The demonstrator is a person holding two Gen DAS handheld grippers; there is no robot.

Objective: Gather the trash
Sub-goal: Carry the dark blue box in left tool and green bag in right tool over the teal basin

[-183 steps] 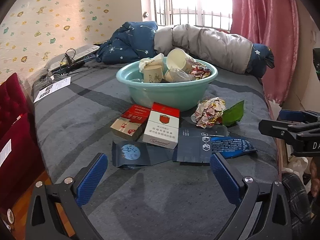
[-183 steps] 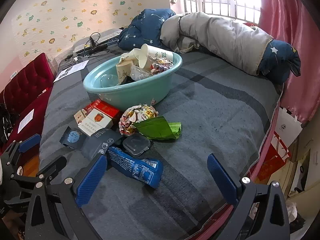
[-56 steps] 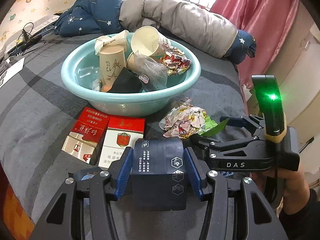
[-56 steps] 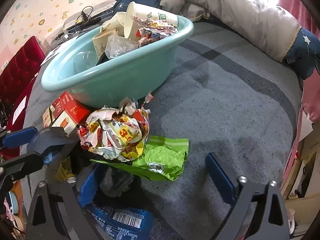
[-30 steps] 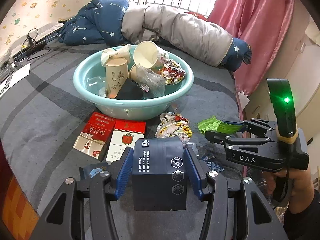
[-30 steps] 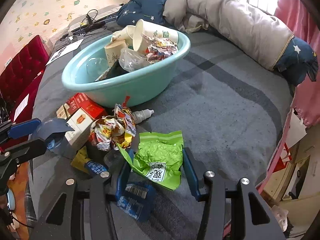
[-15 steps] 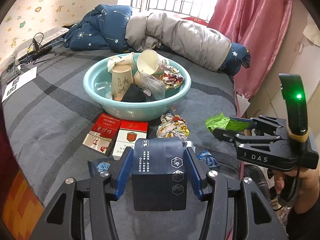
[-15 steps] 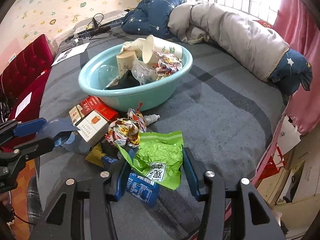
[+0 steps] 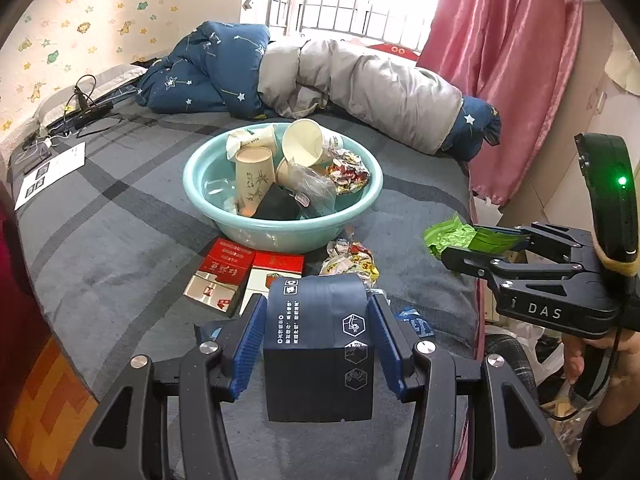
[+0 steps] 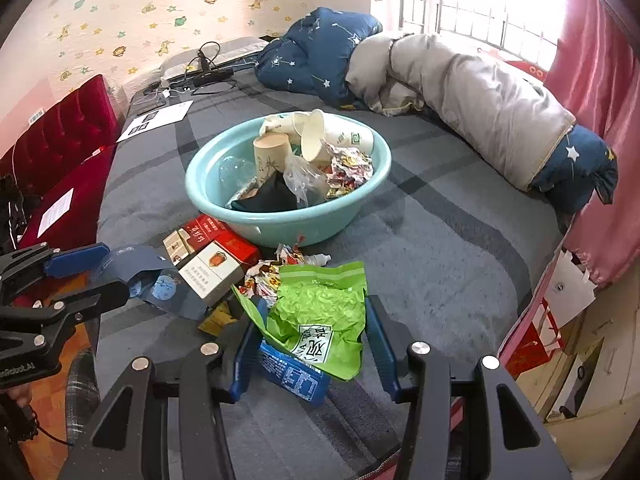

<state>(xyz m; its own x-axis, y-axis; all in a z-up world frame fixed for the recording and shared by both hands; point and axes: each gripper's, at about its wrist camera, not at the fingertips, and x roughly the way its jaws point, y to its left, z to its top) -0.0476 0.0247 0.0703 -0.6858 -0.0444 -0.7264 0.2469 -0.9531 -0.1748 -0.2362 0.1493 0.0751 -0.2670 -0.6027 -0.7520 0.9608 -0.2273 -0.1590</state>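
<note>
My left gripper (image 9: pixel 316 320) is shut on a dark navy pouch (image 9: pixel 320 360), held above the bed's near edge. My right gripper (image 10: pixel 316 320) is shut on a crumpled green wrapper (image 10: pixel 320 312) and appears at the right of the left wrist view (image 9: pixel 460 244). A teal basin (image 9: pixel 200 176) on the grey bed holds paper cups (image 9: pixel 304 146), a plastic bag and crumpled wrappers. In front of the basin lie red cigarette boxes (image 9: pixel 240 268), a crumpled colourful wrapper (image 9: pixel 352 260) and a blue packet (image 10: pixel 296 376).
A rolled blue and grey duvet (image 9: pixel 360 84) lies behind the basin. A pink curtain (image 9: pixel 500 60) hangs at the right bed edge. Cables (image 10: pixel 200 72) and a paper sheet (image 10: pixel 156 120) are at the far left, beside a red padded headboard (image 10: pixel 60 128).
Both grippers went from open to shut, the left on the navy pouch, the right on the green wrapper. Over the last second both have risen and drawn back from the bed.
</note>
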